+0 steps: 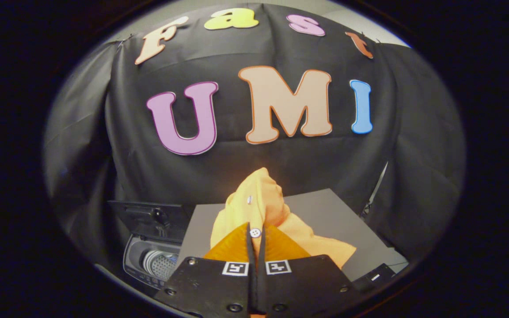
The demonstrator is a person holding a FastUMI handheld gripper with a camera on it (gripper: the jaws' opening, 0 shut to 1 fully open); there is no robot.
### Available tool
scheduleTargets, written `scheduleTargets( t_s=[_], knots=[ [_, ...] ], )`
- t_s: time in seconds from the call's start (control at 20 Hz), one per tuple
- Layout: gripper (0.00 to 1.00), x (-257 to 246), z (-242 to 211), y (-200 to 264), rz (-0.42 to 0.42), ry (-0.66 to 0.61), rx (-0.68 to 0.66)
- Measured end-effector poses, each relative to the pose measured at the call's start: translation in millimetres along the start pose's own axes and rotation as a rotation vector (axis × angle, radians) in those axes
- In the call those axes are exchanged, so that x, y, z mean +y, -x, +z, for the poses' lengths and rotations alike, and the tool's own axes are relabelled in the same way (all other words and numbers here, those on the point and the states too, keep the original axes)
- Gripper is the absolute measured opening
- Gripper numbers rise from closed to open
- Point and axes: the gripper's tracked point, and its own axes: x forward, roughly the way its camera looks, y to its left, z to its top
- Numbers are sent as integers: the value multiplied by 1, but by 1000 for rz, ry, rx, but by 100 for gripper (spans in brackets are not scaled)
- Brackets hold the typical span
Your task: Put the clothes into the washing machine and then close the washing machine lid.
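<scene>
The tool pinches an orange shirt between its two fingers, which press together on the cloth right by a white button. The shirt bunches up above the fingers and hangs down over the grey bench. Off to the left, lower down, the washing machine sits with its lid up. Its drum shows inside.

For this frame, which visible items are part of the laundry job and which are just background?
Part of the job:
- orange garment, pinched between the closed jaws of the gripper
- washing machine, lid open, drum visible, to the left below the gripper

Background:
- grey board under the garment
- small black device at the right
</scene>
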Motion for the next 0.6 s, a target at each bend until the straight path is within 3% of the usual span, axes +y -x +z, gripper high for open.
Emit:
scheduleTargets(
  t_s=[0.25, 0.6],
  knots=[
    [0, 53, 27, 11, 56, -14, -60],
    [0, 157, 30, 9, 191, 3, -90]
  ],
)
